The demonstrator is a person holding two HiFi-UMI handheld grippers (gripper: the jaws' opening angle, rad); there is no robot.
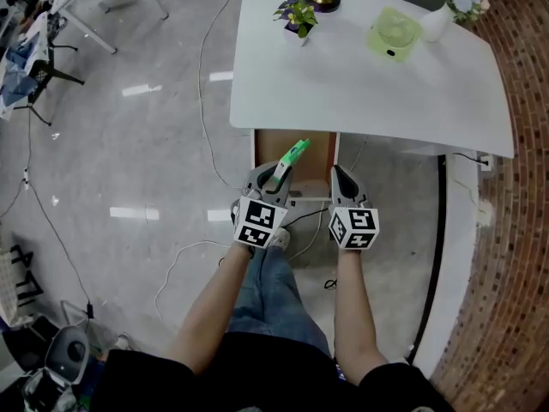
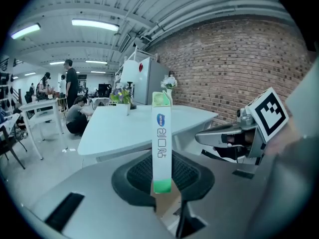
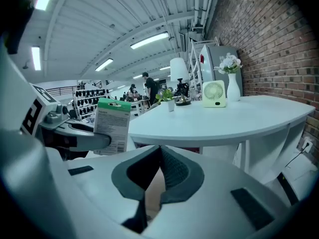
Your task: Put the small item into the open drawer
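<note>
Above the open brown wooden drawer [image 1: 319,157], the left tongs [image 1: 276,177] clamp the slim white-and-green card packet [image 1: 294,153]; the right tongs [image 1: 340,177] sit together, empty. Carrying step; next, lower and release inside.

**Both tongs out front, side by side**

Forearms bare, both stretched forward and down from my body, roughly parallel. My left arm [image 1: 219,307] ends in the left gripper [image 1: 274,175], with its marker cube [image 1: 260,222] facing up and its jaws pointing away from me. The jaws are nearly closed, pads clamped on the lower end of a slim pack [image 1: 292,155] that sticks out past the tips. My right arm [image 1: 352,307] carries the right gripper [image 1: 341,178] just beside the left, apart from it, at about the same level. Its jaws meet at the tips with nothing between them.
</note>
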